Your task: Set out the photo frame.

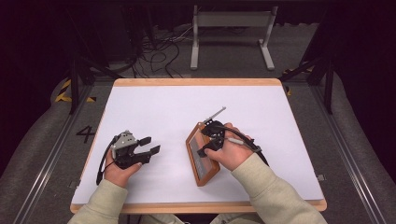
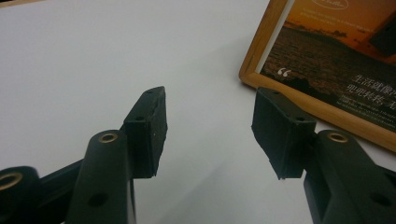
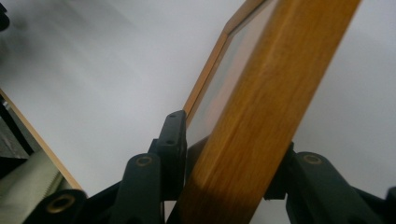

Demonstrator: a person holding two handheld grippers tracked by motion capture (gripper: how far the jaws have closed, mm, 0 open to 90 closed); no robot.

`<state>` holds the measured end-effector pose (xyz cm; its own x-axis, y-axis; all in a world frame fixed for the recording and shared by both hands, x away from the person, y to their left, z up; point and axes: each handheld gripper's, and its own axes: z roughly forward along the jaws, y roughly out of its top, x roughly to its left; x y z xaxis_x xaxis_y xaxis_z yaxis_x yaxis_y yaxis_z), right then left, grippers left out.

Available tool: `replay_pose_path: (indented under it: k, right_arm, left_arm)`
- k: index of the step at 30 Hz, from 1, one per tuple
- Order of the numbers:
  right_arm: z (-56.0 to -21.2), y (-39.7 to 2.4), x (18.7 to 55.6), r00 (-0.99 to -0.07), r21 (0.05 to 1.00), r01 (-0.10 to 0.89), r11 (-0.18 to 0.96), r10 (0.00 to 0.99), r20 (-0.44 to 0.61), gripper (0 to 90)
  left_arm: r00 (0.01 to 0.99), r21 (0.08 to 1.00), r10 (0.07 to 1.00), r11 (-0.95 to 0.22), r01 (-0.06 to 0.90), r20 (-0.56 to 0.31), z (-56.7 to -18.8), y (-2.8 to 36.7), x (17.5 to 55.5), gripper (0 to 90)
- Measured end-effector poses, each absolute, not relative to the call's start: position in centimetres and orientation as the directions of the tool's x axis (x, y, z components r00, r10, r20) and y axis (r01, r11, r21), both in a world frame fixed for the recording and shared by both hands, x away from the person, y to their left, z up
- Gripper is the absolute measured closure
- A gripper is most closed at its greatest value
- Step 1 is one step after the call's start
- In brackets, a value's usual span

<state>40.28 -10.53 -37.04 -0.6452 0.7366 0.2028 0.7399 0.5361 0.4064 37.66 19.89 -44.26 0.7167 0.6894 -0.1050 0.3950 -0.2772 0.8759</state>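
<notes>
A wooden picture frame (image 1: 201,158) with a dark sunset print (image 2: 327,60) lies in the middle of the white table, slightly right of centre. My right gripper (image 1: 204,140) is at the frame's far end. In the right gripper view its black jaws stand on either side of the frame's wooden edge (image 3: 261,93), pads against it, so my right gripper (image 3: 231,140) is shut on it. My left gripper (image 1: 153,144) rests to the left of the frame, open, with only bare table between the jaws of my left gripper (image 2: 210,100).
The white table top has a wooden rim (image 1: 196,82). A thin grey metal piece (image 1: 215,113) sticks out past the frame's far end. On the floor behind the table are cables (image 1: 159,51) and a white stand (image 1: 231,21). Dark rails run along both sides.
</notes>
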Motion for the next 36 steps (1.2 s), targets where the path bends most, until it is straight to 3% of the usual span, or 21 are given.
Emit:
replay_pose_path:
  k: [9,17,28,36]
  right_arm:
    - [-36.6,-9.6,40.4,-0.669,0.409,0.728,0.551,0.702,0.245,70.0]
    - [-34.9,-9.4,39.9,-0.746,0.419,0.644,0.640,0.646,0.160,71.9]
    - [-31.6,-10.2,41.5,-0.928,0.449,0.359,0.818,0.366,0.074,72.0]
    - [-32.0,-10.7,43.2,-0.977,0.432,0.208,0.878,0.207,0.050,72.0]
  left_arm:
    - [0.716,0.877,0.690,-0.276,0.394,-0.105,-44.3,20.0,37.7,45.8]
    - [0.717,0.875,0.687,-0.268,0.404,-0.120,-44.3,19.9,37.6,45.8]
    - [0.716,0.877,0.689,-0.271,0.397,-0.111,-44.3,20.0,37.7,45.7]
    - [0.715,0.879,0.690,-0.270,0.394,-0.109,-44.3,20.1,37.7,45.7]
